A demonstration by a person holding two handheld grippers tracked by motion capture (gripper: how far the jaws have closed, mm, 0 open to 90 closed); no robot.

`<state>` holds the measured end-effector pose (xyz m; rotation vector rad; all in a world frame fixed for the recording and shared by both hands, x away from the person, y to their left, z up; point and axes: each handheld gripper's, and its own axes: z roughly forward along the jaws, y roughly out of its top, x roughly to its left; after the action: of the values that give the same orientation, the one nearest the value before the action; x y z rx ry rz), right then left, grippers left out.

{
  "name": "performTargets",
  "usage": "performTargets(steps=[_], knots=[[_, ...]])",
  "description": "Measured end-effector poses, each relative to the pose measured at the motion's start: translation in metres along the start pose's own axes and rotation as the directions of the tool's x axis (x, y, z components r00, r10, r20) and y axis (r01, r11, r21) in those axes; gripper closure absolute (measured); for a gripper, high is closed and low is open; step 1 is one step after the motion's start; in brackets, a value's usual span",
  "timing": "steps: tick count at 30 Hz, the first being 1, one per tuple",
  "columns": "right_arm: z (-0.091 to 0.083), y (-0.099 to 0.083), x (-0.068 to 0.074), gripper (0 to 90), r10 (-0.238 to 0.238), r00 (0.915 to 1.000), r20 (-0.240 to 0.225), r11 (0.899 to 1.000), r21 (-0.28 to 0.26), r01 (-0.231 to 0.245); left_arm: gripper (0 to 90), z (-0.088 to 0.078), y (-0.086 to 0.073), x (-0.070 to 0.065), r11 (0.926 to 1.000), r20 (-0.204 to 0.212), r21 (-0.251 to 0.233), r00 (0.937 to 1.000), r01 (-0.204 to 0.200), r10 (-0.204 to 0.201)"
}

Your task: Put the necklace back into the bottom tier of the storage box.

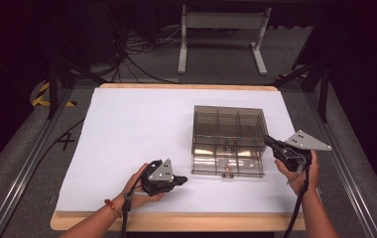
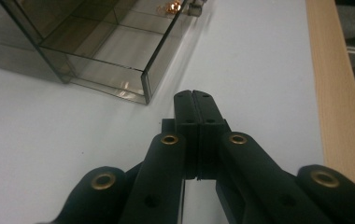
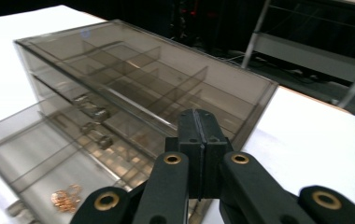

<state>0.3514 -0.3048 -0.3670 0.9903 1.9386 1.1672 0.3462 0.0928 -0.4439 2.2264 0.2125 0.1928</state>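
The smoked plastic drawer box (image 1: 229,133) sits right of the middle of the white surface (image 1: 127,129), with its bottom drawer (image 1: 228,166) pulled out toward the person. A small heap of gold-coloured jewellery (image 3: 67,196) lies in that drawer near its front wall. The left gripper (image 1: 180,180) rests low on the surface just left of the drawer's front corner, jaws pressed together with nothing between them. The right gripper (image 1: 268,141) hovers at the right side of the box, also closed and empty.

The work in hand looks like closing the drawer, though that is a guess from where the grippers sit. To do it well, the left gripper should come round to the front of the drawer and meet its front wall squarely near the middle, where the small knob (image 2: 194,10) sits, so the drawer slides straight and does not jam on one side. The right gripper is best laid against the box's right side or top to steady the light box against sliding. Push slowly, so the jewellery stays put.
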Motion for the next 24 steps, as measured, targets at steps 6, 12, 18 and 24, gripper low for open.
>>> performTargets(steps=[6,12,18,24], knots=[[0.0,-0.002,-0.005,90.0,0.017,0.9992,0.036,1.0,-0.002,-0.017,90.0,0.012,0.014,-0.005,0.9999,0.005,0.012,0.9999,-0.012,0.012],[0.004,-0.002,-0.006,90.0,0.001,0.9992,0.039,1.0,0.017,-0.002,89.9,0.029,0.027,-0.012,0.9989,-0.013,0.035,0.9994,-0.03,0.031],[0.01,-0.002,-0.006,90.0,-0.005,0.9988,0.048,0.999,0.032,0.003,90.0,0.04,0.036,-0.014,0.9982,-0.021,0.045,0.999,-0.039,0.04],[0.012,0.0,-0.008,90.0,-0.001,0.9989,0.048,0.999,0.048,-0.001,89.9,0.055,0.043,-0.013,0.9968,-0.034,0.057,0.9977,-0.057,0.059]])
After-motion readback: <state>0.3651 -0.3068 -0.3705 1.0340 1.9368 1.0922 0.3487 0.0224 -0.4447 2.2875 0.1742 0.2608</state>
